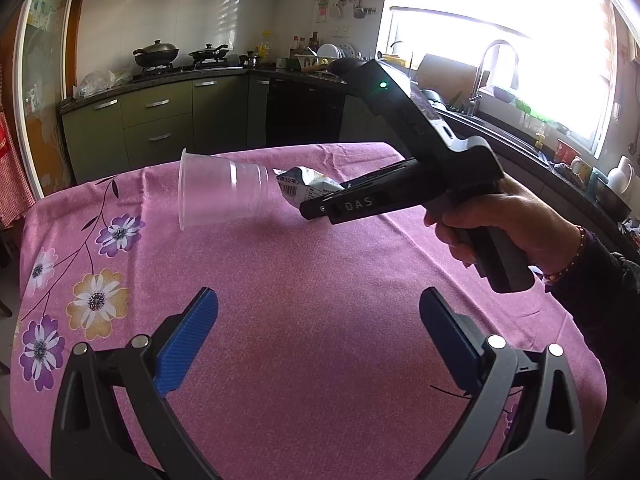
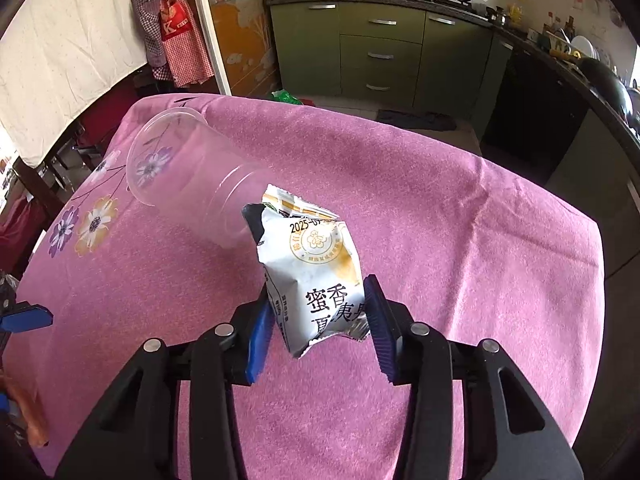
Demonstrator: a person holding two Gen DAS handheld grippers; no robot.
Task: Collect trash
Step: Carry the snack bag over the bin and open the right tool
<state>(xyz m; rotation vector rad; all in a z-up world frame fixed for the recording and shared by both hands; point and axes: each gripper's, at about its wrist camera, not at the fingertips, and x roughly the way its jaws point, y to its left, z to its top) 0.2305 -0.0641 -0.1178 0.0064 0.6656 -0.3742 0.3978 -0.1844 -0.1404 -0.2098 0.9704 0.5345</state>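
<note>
A clear plastic cup [image 1: 216, 190] lies on its side on the pink flowered tablecloth [image 1: 280, 272], its mouth toward the left. It also shows in the right wrist view [image 2: 188, 176]. My right gripper [image 2: 320, 320] is shut on a white snack wrapper [image 2: 316, 276] and holds it a little above the cloth, just beside the cup's base. In the left wrist view the wrapper [image 1: 308, 188] pokes out past the right gripper [image 1: 320, 208]. My left gripper [image 1: 318, 320] is open and empty over the near part of the table.
Green kitchen cabinets [image 1: 160, 128] with pans on a stove [image 1: 180, 56] stand behind the table. A sink counter [image 1: 520, 120] runs along the right under a bright window. An apron [image 2: 176, 32] hangs at the far left. A dark cloth lies on the floor [image 2: 416, 120].
</note>
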